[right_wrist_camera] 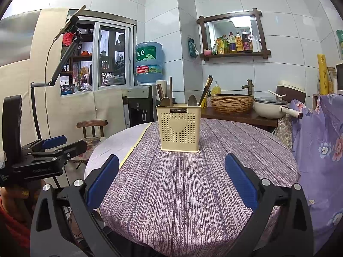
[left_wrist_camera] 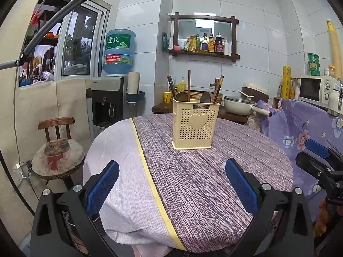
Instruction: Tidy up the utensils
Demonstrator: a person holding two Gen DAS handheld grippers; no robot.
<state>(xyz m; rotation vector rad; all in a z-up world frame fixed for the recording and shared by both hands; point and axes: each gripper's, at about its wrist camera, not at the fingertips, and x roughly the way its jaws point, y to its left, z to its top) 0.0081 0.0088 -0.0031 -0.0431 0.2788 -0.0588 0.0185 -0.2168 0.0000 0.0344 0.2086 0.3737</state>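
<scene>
Both the left gripper (left_wrist_camera: pixel 172 184) and right gripper (right_wrist_camera: pixel 171 180) are held wide and empty, short of the utensil holder (left_wrist_camera: pixel 195 124). The light holder could be tipped if a protruding spoon (right_wrist_camera: pixel 192 100) is snagged.

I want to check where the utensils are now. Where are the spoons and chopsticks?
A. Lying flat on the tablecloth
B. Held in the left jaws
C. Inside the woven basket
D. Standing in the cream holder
D: the spoons and chopsticks stand upright in the holder on the table; both grippers, left and right, are open and hold nothing.
</scene>
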